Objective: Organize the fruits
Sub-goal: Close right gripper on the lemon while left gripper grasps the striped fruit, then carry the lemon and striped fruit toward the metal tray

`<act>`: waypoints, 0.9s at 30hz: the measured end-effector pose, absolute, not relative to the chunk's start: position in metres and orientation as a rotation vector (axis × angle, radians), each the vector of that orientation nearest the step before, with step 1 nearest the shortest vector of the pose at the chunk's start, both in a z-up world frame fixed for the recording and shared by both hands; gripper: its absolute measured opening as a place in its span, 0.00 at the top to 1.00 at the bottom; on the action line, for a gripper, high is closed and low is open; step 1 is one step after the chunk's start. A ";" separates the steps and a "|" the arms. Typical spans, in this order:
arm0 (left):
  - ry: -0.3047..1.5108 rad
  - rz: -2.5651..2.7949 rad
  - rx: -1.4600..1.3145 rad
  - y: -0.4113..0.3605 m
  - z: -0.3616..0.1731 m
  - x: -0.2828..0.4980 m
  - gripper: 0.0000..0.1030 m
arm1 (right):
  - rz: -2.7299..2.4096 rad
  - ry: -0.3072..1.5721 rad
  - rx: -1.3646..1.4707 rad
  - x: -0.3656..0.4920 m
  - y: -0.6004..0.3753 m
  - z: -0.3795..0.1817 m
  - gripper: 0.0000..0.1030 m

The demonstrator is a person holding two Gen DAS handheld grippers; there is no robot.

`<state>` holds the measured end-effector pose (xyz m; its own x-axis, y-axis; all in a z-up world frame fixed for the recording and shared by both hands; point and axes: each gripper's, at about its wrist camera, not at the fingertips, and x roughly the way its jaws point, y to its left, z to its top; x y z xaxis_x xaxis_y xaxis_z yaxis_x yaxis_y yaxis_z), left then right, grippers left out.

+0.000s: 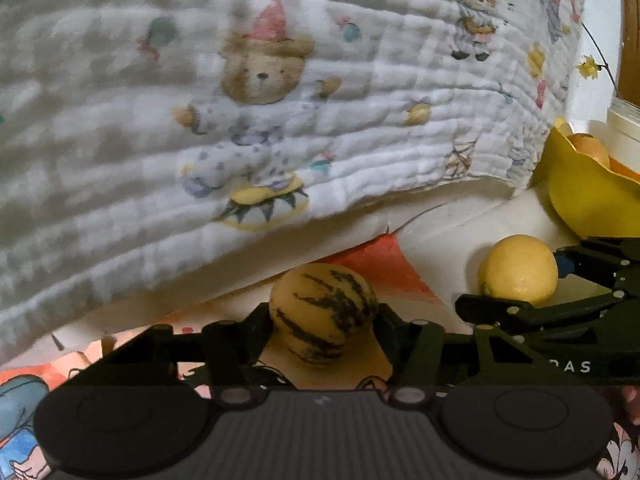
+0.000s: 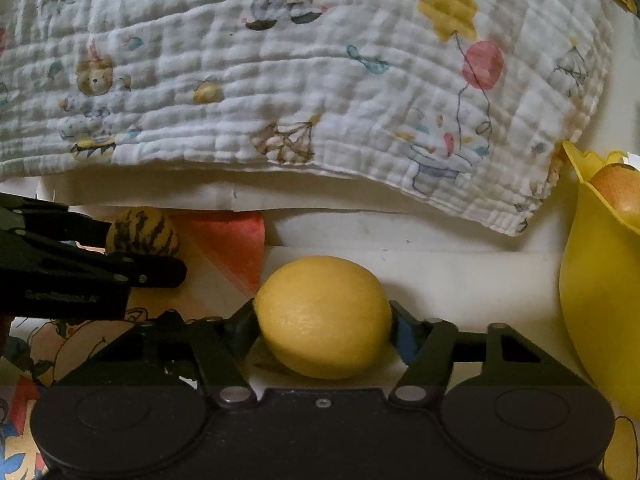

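A small yellow melon with dark stripes [image 1: 322,308] rests on a printed cloth, between the fingers of my left gripper [image 1: 322,320]. Both pads touch its sides, so the gripper is shut on it. A yellow lemon [image 2: 324,312] lies on the white surface to the right, and my right gripper [image 2: 324,322] is shut on it with a pad against each side. The left wrist view shows the lemon [image 1: 518,268] with the right gripper's fingers around it. In the right wrist view, the striped melon [image 2: 142,234] sits at the left behind the left gripper's black fingers [image 2: 160,272].
A yellow wavy-rimmed bowl [image 2: 592,300] stands at the right, close to the lemon, with a brownish-orange fruit [image 2: 618,192] inside. A white quilted blanket with bear prints [image 1: 280,100] overhangs just behind both fruits. A white container [image 1: 624,128] stands behind the bowl.
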<state>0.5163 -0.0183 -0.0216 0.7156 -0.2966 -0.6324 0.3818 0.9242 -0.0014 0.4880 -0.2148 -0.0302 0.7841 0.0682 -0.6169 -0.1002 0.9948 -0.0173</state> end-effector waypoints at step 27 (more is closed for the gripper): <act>0.704 -0.467 0.090 -0.064 0.015 0.433 0.44 | 0.187 0.603 -0.019 0.395 -0.242 0.030 0.37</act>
